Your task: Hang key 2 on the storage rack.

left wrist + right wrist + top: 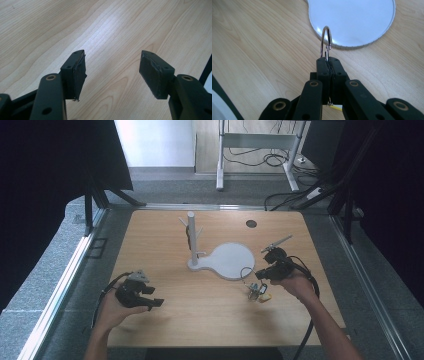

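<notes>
Beside the white stand base (352, 22), a metal key ring (326, 41) is clamped in the right gripper (329, 62) — the left gripper (112, 72) is held apart over bare table (112, 25).

The high view looks forward and down from above on the whole light wooden table (210, 310). Each gripper view sits close over that tabletop; the right one shares the white round-plated stand base (352, 20), upper frame.
</notes>
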`<control>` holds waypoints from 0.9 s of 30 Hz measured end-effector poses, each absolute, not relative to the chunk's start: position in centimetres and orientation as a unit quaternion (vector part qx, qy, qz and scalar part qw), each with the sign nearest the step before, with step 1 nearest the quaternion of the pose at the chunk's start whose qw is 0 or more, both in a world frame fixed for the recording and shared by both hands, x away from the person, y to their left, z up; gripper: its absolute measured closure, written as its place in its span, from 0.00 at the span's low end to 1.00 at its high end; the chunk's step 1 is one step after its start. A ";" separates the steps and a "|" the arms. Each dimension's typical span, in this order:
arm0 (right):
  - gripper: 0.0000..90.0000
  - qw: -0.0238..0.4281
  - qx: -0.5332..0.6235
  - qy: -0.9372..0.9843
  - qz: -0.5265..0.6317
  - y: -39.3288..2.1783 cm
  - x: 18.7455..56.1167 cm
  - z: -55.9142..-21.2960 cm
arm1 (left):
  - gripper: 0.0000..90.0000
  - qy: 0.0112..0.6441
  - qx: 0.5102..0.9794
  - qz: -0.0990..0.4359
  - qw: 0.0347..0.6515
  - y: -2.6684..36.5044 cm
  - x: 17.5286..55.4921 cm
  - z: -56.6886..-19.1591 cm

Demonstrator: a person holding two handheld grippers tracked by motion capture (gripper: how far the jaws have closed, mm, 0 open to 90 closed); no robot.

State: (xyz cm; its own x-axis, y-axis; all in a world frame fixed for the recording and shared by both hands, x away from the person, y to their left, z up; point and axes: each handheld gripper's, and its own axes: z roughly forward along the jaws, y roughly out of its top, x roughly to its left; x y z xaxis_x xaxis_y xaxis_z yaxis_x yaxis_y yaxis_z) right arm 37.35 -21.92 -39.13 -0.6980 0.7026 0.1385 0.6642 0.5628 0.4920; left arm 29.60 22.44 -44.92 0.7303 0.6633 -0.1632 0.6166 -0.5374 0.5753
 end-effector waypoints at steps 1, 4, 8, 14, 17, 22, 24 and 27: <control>0.98 0.037 0.386 0.883 0.264 -21.9 37.3 -39.0 | 0.43 0.365 0.876 0.037 0.314 22.4 29.6 -44.9; 0.98 0.035 0.380 0.883 0.273 -21.8 37.4 -38.3 | 0.43 0.365 0.875 0.037 0.315 22.5 29.6 -44.9; 0.98 0.039 0.378 0.881 0.283 -21.6 37.5 -37.6 | 0.43 0.365 0.875 0.037 0.317 22.6 29.6 -44.8; 0.98 0.044 0.374 0.878 0.295 -21.3 37.7 -36.5 | 0.43 0.364 0.875 0.036 0.318 22.6 29.6 -44.8; 0.98 0.047 0.374 0.876 0.302 -21.2 37.9 -35.9 | 0.43 0.365 0.874 0.036 0.320 22.6 29.6 -44.8; 0.98 0.054 0.371 0.874 0.311 -21.0 38.0 -34.9 | 0.43 0.364 0.874 0.037 0.320 22.7 29.6 -44.8; 0.98 0.055 0.371 0.873 0.313 -20.9 38.1 -34.6 | 0.43 0.364 0.874 0.037 0.319 22.6 29.6 -44.8; 0.98 0.057 0.369 0.873 0.314 -20.6 38.4 -34.2 | 0.43 0.363 0.875 0.035 0.318 22.6 29.6 -44.8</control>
State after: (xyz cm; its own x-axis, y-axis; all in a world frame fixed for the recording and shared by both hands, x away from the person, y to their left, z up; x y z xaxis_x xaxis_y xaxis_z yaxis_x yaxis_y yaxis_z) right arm 38.40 -20.63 -34.16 -0.7207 0.6805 0.1323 0.6085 0.5297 0.5909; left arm 29.59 22.60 -44.81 0.7337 0.6581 -0.1693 0.6131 -0.5338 0.5824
